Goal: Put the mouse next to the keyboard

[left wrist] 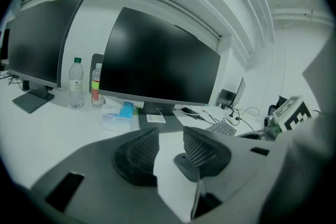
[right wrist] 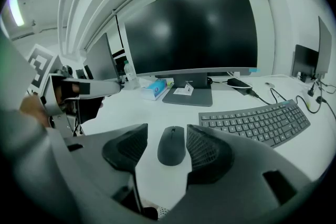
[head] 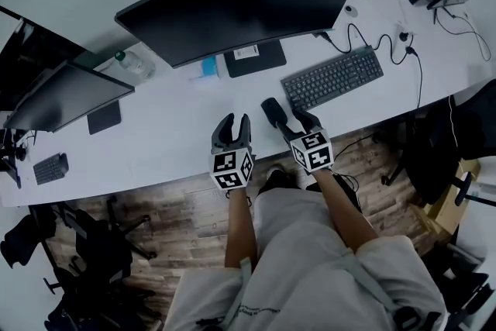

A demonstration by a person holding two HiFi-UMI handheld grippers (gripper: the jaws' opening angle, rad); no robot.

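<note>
The mouse (right wrist: 172, 146) lies flat on the white table (head: 167, 132), low in the middle of the right gripper view. It is just to the left of the keyboard's (right wrist: 258, 122) near corner, close to it but not touching. The right tool (right wrist: 167, 136) straddles it with its jaws held apart. The mouse sits between the pads with table showing on the left side, and I see no pad pressing on it, so nothing is gripped. The left tool (head: 235, 125) hovers beside it toward the lower middle of the head view, jaws wide and empty, with only bare table between them.

To my eye the mouse is already about where it belongs, so the step in hand is getting clear of it cleanly. The jaws should be kept wide and drawn straight back along the mouse's length, not sideways, so a pad doesn't drag it askew or knock it into the keys. If it needs to sit closer, both flanks should be pinched evenly, the mouse lifted only slightly and set down parallel to the keyboard's edge.

Further out, a big dark monitor (head: 240, 4) fills the upper middle. At the left of the left gripper view stand two bottles: a clear one (left wrist: 76, 84) with a green cap and one with a coloured label (left wrist: 96, 85). I cannot tell how full either is. Near the monitor's foot lies a small pale pack (left wrist: 117, 119) with something blue on top, and its contents can't be made out.
</note>
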